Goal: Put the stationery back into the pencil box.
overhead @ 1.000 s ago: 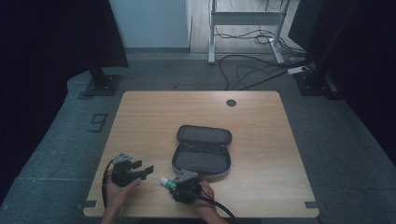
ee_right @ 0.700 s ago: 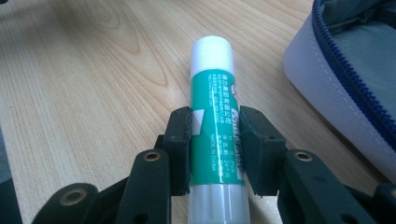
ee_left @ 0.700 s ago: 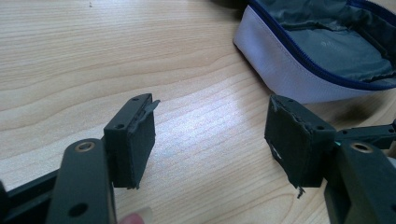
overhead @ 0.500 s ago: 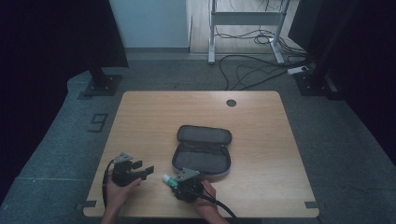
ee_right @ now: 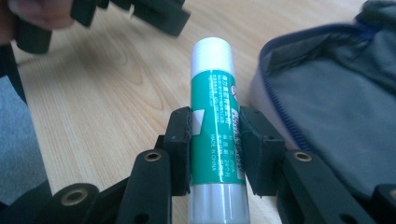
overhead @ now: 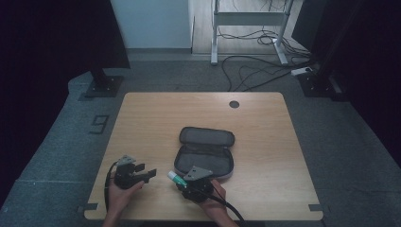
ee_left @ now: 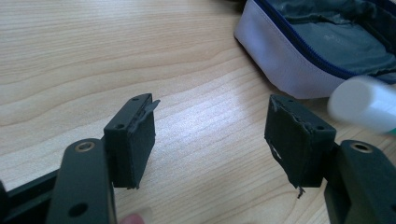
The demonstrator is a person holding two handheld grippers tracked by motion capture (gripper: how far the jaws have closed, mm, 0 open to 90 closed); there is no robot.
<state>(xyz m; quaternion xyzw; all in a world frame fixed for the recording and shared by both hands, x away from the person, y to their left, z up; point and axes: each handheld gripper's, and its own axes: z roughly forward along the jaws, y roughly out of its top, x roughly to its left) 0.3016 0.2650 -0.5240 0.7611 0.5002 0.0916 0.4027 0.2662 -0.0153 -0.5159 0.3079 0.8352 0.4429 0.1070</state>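
Observation:
A green glue stick (ee_right: 215, 121) with a white cap is clamped between the jaws of my right gripper (ee_right: 215, 140), pointing away from the camera. In the high view that gripper (overhead: 185, 182) holds the glue stick (overhead: 175, 178) low over the table's front edge, just left of an open grey pencil case (overhead: 204, 152) with a blue zip. My left gripper (overhead: 147, 174) rests to the left, jaws spread wide with nothing between them (ee_left: 210, 135). The glue stick's white cap (ee_left: 362, 103) and the pencil case (ee_left: 322, 46) lie beyond its right jaw.
The wooden table (overhead: 156, 123) has a round cable hole (overhead: 234, 104) near its far edge. A desk frame and cables (overhead: 255, 71) lie on the grey floor beyond it.

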